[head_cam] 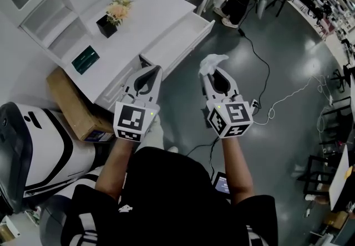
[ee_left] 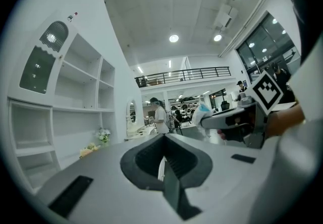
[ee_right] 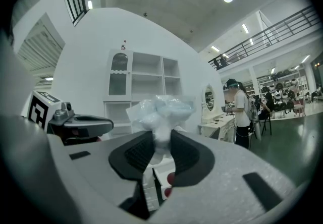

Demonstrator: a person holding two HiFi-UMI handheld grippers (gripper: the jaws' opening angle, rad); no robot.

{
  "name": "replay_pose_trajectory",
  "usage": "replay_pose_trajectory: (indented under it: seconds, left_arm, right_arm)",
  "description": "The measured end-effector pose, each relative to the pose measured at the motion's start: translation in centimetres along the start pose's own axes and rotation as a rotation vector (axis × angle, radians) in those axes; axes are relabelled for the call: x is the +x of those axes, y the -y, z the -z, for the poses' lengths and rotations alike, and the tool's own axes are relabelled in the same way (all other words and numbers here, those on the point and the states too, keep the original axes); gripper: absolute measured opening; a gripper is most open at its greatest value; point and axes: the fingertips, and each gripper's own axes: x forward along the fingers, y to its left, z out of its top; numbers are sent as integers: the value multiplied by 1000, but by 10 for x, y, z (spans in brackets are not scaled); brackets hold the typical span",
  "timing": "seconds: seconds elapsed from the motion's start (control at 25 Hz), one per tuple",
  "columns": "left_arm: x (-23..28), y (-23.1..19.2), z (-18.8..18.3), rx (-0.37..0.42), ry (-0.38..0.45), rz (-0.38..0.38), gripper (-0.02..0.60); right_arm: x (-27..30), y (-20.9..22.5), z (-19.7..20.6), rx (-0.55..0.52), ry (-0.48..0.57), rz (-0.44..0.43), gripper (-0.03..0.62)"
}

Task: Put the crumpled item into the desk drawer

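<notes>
Two grippers are held level, side by side, above the grey floor beside a white desk [head_cam: 152, 15]. The right gripper [head_cam: 214, 73] is clamped on the crumpled item [head_cam: 211, 62], a pale wad that bulges above its jaws. The left gripper [head_cam: 148, 71] has its jaws closed together with nothing in them; its tips lie near the near corner of the drawer [head_cam: 176, 44]. The drawer is pulled open from the desk front, up and left of the item and apart from it. On the desktop stand a flower pot [head_cam: 112, 18] and a dark green box [head_cam: 85, 59]. A cardboard box [head_cam: 71, 103] sits against the desk, and a cable [head_cam: 262, 73] runs across the floor to the right.
</notes>
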Motion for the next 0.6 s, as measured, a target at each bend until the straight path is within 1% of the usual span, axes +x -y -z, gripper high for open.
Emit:
replay_pose_trajectory:
  seconds: [0.32,0.6]
  left_arm:
    - [12,-22,6,1,-10,-17,6]
    - [32,-41,6,3,-13,-18,6]
  right_arm:
    - [24,0,-4,-16,-1,-19,86]
    - [50,7,-7,-4,2,-20,86]
